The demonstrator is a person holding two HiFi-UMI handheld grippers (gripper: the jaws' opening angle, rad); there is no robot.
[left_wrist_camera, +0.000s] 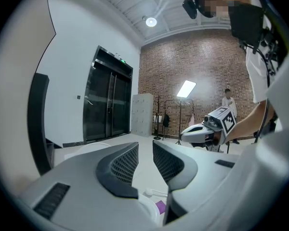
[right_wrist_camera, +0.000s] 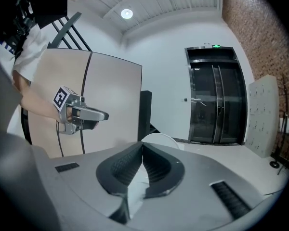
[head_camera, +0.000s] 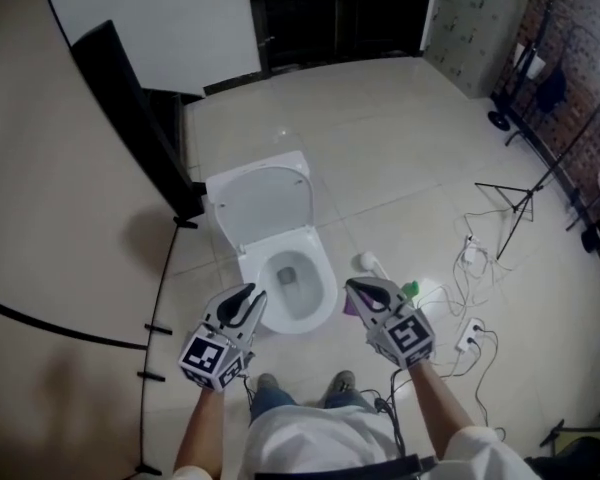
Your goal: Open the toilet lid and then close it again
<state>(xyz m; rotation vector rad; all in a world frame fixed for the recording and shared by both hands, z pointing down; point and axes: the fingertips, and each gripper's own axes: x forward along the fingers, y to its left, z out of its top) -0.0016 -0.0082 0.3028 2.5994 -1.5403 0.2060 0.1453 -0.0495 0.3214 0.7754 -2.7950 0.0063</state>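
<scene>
The left gripper [head_camera: 248,296] is held at lower left of the head view, its fingers [left_wrist_camera: 125,165] spread part-way with nothing between them. The right gripper [head_camera: 353,287] is held beside it at lower centre-right, its fingers [right_wrist_camera: 156,163] pressed together on nothing. Just beyond them the bowl [head_camera: 328,286] is seen uncovered, and behind it, at centre-left, the lid [head_camera: 265,200] is stood up and tilted back, so only the closing is judged to be left. The lid is judged to be a light, stiff, smooth plastic shell hinged at the rear. It would be slippery to pinch and is likely to slam if let go. It is best taken at its free upper edge, farthest from the hinge, and lowered under control. A pale, glossy tiled floor [head_camera: 400,158] is laid all round, with a white brush [head_camera: 368,262] just right of the bowl and cables [head_camera: 470,268] strewn farther right. Beyond, a black panel [head_camera: 130,108] is seen at upper left, dark doors [head_camera: 330,8] at the top and a brick wall [head_camera: 570,18] at upper right.
</scene>
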